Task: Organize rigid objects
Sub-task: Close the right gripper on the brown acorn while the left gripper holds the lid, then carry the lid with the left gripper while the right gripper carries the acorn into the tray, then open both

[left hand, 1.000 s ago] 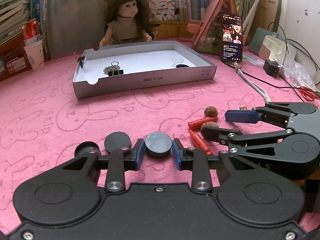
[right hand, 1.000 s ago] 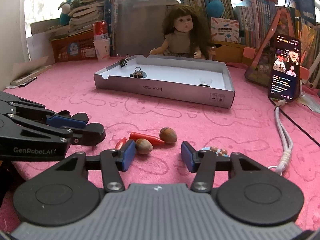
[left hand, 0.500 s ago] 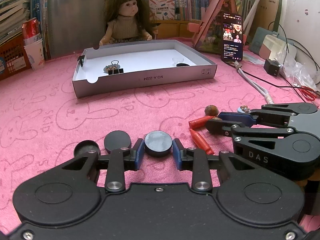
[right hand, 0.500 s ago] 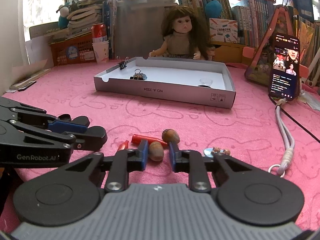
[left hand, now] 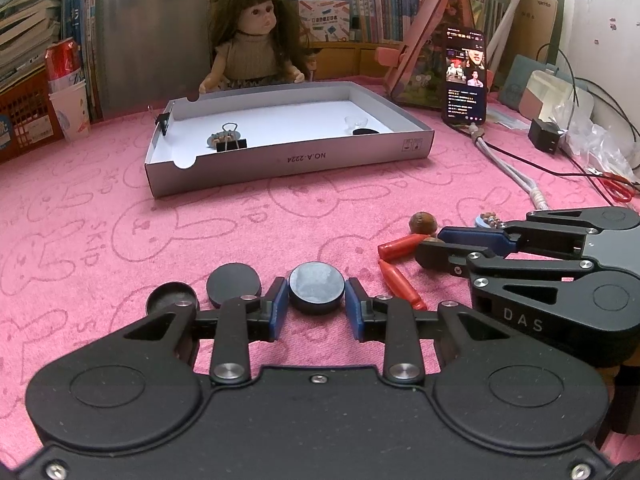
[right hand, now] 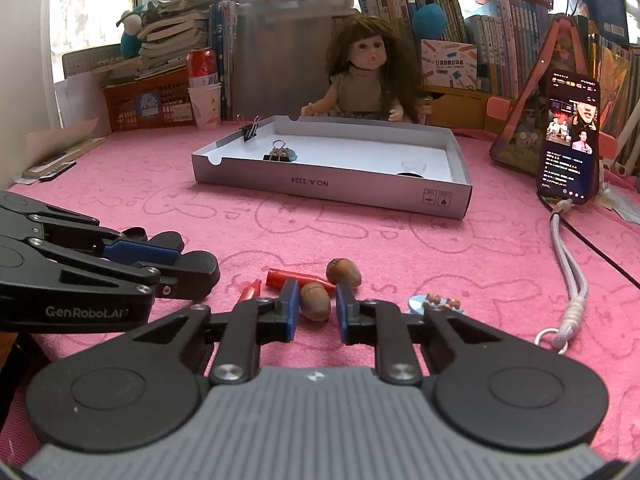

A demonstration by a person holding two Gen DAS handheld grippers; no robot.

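Left gripper (left hand: 316, 304) clamped on a black round disc (left hand: 316, 288), blue pads tight on both sides, disc sitting on the pink cloth (left hand: 120, 240). Two more black discs just left of it: one (left hand: 234, 285) beside the left finger, another (left hand: 171, 301) partly hidden behind the linkage.

Right gripper (right hand: 317, 312) has a brown hazelnut (right hand: 315, 301) between its pads; jaws just eased back open a little after closing. In the right wrist view a thin gap shows on the right side of the nut, so the pads bracket it rather than squeeze it. Second hazelnut (right hand: 343, 272) just beyond, touching a red plastic piece (right hand: 298, 279); another red piece (right hand: 250, 290) to the left. Small blue beaded item (right hand: 434, 303) sits just right of the gripper.

The grey cardboard tray (left hand: 288, 168) is well ahead on the cloth, holding a black binder clip (left hand: 230, 142), a dark disc (left hand: 365, 132) and a small clear cap (left hand: 356, 122). Another binder clip (left hand: 162, 120) is clipped on its left wall
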